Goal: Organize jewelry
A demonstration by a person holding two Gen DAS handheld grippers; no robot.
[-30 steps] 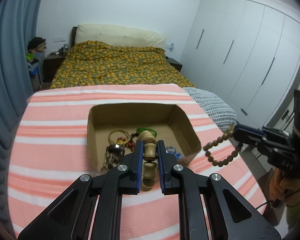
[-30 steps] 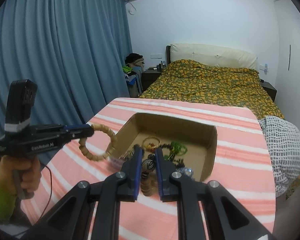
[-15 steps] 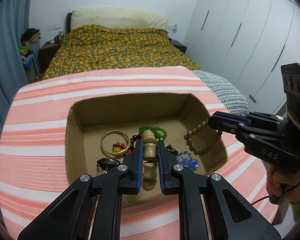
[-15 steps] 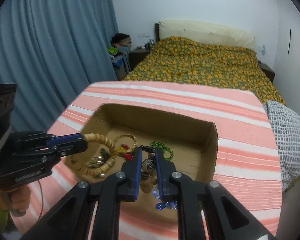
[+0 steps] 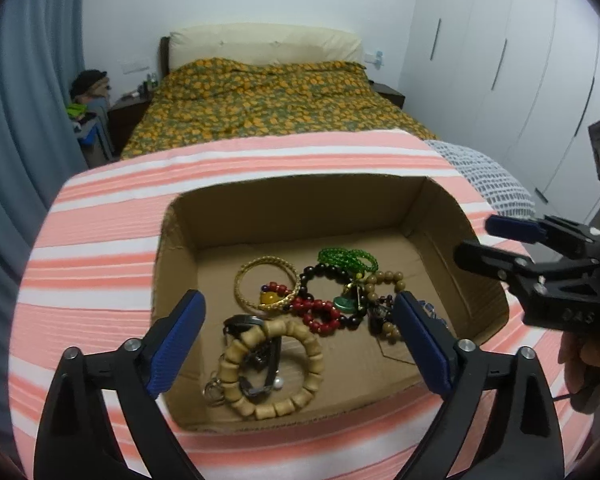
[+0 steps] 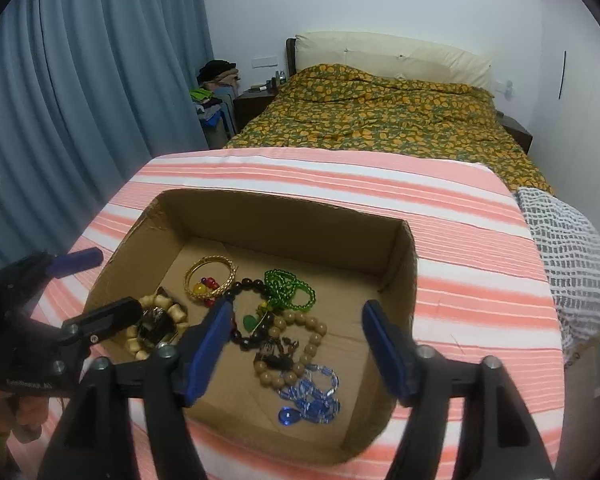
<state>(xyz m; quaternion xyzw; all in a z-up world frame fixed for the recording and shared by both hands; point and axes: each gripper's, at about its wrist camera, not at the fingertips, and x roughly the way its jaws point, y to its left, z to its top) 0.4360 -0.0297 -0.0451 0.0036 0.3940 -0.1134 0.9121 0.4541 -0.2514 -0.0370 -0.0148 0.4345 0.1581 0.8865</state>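
An open cardboard box [image 5: 300,179] [image 6: 280,200] holds the jewelry on the striped cloth. My left gripper [image 5: 298,308] hangs over its near left part with its jaws opening wide. A chunky wooden bracelet [image 5: 272,368] lies loose on the box floor under it, on top of a dark trinket. My right gripper [image 6: 296,312] is over the near right part, jaws also opening, and a round-bead wooden bracelet [image 6: 300,344] lies free below. A gold bangle [image 5: 268,284], green beads [image 5: 348,258], red beads [image 5: 316,314] and blue crystals [image 6: 312,394] are also in the box.
The box stands on a table under a pink and white striped cloth [image 5: 100,240]. Beyond it is a bed with a yellow-patterned cover [image 5: 268,96]. Blue curtains [image 6: 80,80] hang on the left, white wardrobes [image 5: 520,60] stand on the right, and a grey checked cloth [image 6: 572,264] drapes off the table's right side.
Both grippers came down over the box while shut on their bracelets. Now both have opened, and the two wooden bracelets lie on the box floor.
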